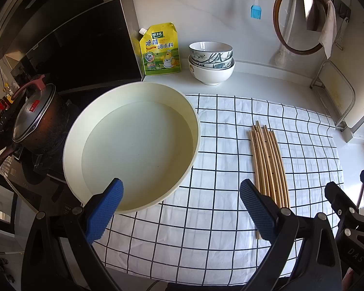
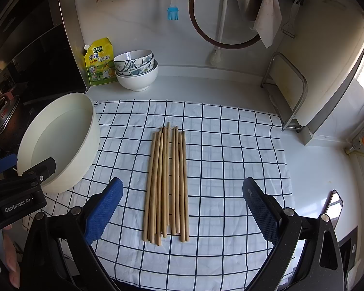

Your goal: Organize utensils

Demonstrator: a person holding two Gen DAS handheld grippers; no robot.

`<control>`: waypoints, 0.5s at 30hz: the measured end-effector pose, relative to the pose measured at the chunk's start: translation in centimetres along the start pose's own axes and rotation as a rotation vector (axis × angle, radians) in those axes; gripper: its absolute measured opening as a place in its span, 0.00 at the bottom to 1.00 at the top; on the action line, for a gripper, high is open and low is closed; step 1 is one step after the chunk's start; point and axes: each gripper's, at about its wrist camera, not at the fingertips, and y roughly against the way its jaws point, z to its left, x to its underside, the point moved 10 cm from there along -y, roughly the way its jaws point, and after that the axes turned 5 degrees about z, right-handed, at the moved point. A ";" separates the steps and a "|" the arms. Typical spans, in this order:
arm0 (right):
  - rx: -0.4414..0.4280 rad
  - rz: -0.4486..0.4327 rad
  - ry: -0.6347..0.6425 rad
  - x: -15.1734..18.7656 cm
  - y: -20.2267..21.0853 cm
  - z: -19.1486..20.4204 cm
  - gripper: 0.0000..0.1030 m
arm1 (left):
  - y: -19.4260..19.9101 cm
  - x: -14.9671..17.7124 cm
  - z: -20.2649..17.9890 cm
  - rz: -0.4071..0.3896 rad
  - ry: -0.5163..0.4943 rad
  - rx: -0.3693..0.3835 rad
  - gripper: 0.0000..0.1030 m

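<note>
A bundle of plain wooden chopsticks (image 2: 166, 184) lies side by side on a white cloth with a dark blue grid (image 2: 230, 145), which is spread over the pale desk (image 2: 315, 169). The sticks run lengthwise away from the cameras, their ends roughly level but not quite even. Just to their left, partly on the cloth's edge, sits a wide, shallow cream-coloured round basin (image 1: 133, 145) holding what looks like a little clear water (no utensil is in it).

The right tongs (image 2: 182, 211) hover above the near ends of the chopsticks, blue-padded fingers spread wide on either side of the bundle and gripping nothing. The left tongs (image 1: 179, 213) are likewise spread and hold nothing; they hang over the near rim of the basin and the cloth between basin and chopsticks.

Judging by this, the task is at its opening step: nothing is picked up yet, and the right tongs are lined up for a first grasp. The next move calls for lowering them squarely over the sticks and closing across the bundle, or on a few sticks, firmly enough that the smooth, thin wood does not roll or fan apart. Where the chopsticks are meant to go cannot be told; the basin is the nearest likely place.
</note>
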 end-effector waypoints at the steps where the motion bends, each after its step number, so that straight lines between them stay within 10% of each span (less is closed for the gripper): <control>1: 0.000 0.000 0.000 0.0 0.0 0.0 0.92 | 0.0 0.0 0.0 -0.001 0.000 0.000 0.92; 15: 0.000 0.000 0.000 0.0 -0.1 0.0 0.92 | 0.0 0.0 0.0 -0.001 0.001 -0.001 0.92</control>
